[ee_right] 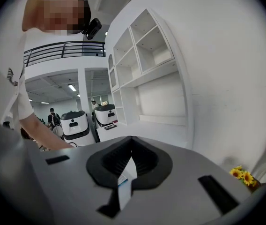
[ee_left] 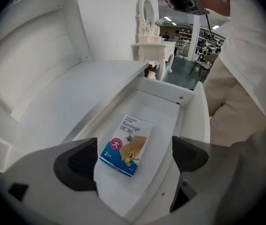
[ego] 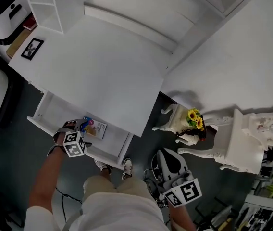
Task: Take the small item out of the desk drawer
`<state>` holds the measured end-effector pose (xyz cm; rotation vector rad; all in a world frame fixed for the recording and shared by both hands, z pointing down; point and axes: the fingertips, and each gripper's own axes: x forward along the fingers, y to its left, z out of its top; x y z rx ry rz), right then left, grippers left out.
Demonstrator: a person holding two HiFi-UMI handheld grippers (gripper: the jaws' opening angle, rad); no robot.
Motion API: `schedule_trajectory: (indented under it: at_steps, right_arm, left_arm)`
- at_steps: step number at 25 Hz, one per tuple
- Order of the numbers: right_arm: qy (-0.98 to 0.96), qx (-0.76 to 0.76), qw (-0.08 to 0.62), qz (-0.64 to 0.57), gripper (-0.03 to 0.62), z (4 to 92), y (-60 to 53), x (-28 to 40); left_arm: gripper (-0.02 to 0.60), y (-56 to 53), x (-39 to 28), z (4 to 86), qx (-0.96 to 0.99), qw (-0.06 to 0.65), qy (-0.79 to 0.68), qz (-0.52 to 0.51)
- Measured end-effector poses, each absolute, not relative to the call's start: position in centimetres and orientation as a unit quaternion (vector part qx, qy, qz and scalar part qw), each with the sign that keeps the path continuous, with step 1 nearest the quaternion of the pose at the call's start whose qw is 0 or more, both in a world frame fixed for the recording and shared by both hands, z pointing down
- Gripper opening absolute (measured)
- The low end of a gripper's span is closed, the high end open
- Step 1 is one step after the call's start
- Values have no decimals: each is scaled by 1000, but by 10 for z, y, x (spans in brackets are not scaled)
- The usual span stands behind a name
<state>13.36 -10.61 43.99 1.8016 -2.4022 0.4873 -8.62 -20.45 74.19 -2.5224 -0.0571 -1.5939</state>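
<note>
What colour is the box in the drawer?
White and blue bandage box; clearest in left gripper view.

**Head view:** mounted overhead, facing steeply down on the desk (ego: pixel 103 66), the open drawer (ego: pixel 55 112), the left gripper (ego: pixel 74 142) and the right gripper (ego: pixel 182 191).

**Left gripper view:** sits close over the drawer, looking along the claw's spread jaws. The bandage box (ee_left: pixel 126 144) lies just ahead of them. The head view shares this bandage box (ego: pixel 95 127).

**Right gripper view:** looks past jaws closed on a white slip (ee_right: pixel 125 184) toward the shelf unit (ee_right: pixel 144 46). The sunflowers (ee_right: pixel 242 176) lie to the claw's right. The head view shares these sunflowers (ego: pixel 195 118).

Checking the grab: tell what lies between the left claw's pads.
A small blue-and-white bandage box, flat on the white drawer's floor; left gripper view shows it.
</note>
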Motion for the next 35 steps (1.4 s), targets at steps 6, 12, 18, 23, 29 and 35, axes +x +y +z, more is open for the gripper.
schedule_trajectory:
  at_steps: [6,12,18,23,29,35]
  right_arm:
    - [-762,622,61,170,9,449,-93,138]
    - [-737,648,71,178,9,455,-80,143]
    - [-725,659,78,183,9,460,-76,140]
    - [-719,663,86,189,9,463,-76,136]
    - [-716,664,94,194,9,467,-75,136]
    - [-712,665,101,200,9,470,-74,140]
  left_arm:
    - [503,-210,-82,778,-827,85,-80,-550]
    - [500,-210,-66,789,-847,75,-112,-514]
    - [499,-212,-66,798,-863,23,-121,-489]
    - [485,-214,-60,797,-869,14,-138,-474]
    - [479,-221,-50,794,-872,27,-145,-466]
    - [479,-223,-51,805,-869,38,-145,-471]
